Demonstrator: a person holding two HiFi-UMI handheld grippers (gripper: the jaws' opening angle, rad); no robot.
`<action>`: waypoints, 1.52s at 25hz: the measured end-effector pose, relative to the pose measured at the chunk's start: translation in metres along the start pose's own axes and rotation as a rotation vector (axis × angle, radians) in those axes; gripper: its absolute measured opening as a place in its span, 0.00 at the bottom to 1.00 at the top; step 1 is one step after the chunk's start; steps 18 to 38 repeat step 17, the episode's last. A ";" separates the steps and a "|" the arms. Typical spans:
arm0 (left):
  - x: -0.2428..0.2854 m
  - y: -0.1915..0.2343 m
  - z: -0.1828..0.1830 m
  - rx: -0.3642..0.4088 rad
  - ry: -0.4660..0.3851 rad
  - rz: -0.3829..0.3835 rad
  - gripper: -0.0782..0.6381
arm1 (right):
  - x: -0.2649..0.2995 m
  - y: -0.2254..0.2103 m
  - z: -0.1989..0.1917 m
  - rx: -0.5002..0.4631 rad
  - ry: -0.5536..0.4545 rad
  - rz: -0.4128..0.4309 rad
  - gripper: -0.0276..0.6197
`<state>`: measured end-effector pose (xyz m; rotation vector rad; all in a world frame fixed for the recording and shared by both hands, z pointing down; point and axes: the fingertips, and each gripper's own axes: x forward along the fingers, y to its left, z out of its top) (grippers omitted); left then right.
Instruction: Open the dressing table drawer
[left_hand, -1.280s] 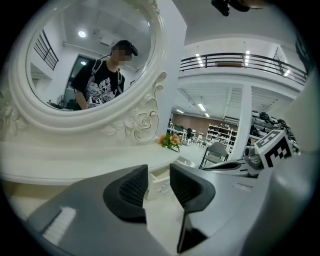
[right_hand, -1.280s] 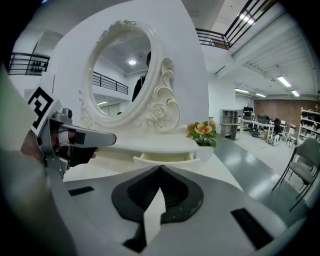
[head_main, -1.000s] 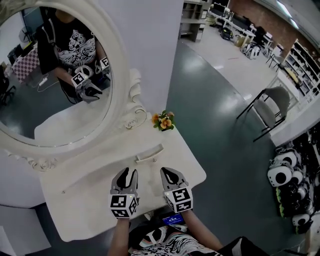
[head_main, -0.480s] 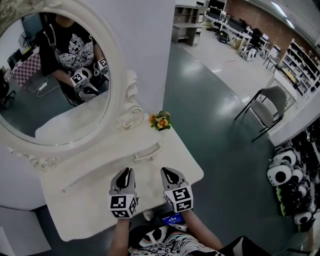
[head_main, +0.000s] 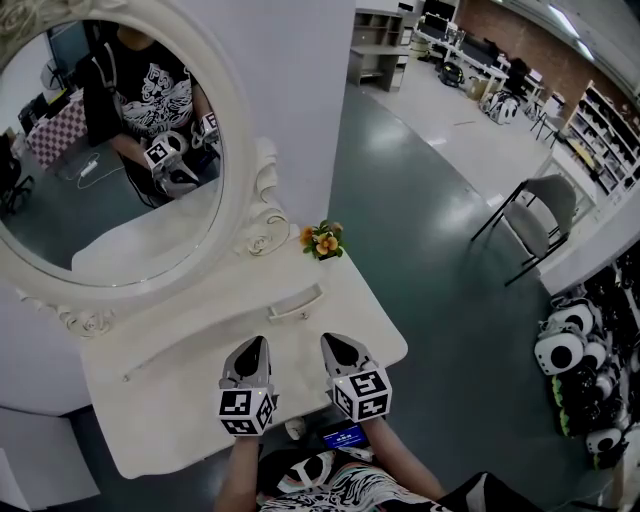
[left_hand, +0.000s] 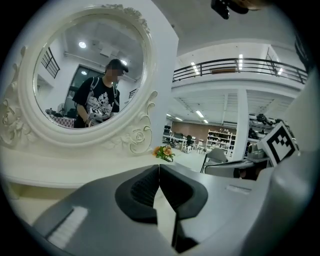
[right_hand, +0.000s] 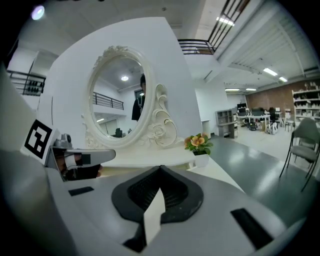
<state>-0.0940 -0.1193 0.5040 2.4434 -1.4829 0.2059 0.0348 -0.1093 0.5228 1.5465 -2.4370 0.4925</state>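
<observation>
The white dressing table (head_main: 180, 400) carries a raised white handle (head_main: 297, 303) on its top, just beyond both grippers. My left gripper (head_main: 252, 345) hovers over the table's front part, shut, its jaws meeting with nothing between them (left_hand: 159, 166). Beside it to the right, my right gripper (head_main: 332, 343) is also shut and empty (right_hand: 160, 167). Both point toward the oval mirror (head_main: 110, 150), which reflects the person and the grippers. A small pale knob (head_main: 295, 430) peeks out under the table's front edge between the two marker cubes. The drawer front is hidden from view.
A small pot of orange flowers (head_main: 324, 241) stands at the table's back right corner. The ornate mirror frame (head_main: 262, 210) rises behind the tabletop. On the floor to the right are a folding chair (head_main: 540, 215) and several panda toys (head_main: 575, 350).
The left gripper's jaws, open a second ago, have closed on nothing. Both grippers have stayed over the table's front part.
</observation>
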 end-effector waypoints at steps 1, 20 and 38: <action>0.001 0.000 0.000 -0.011 0.000 -0.004 0.11 | 0.000 -0.001 0.001 0.019 -0.002 0.004 0.04; 0.018 -0.003 -0.024 -0.171 0.084 -0.052 0.11 | 0.006 -0.004 -0.008 0.120 0.017 0.035 0.04; 0.018 -0.003 -0.024 -0.171 0.084 -0.052 0.11 | 0.006 -0.004 -0.008 0.120 0.017 0.035 0.04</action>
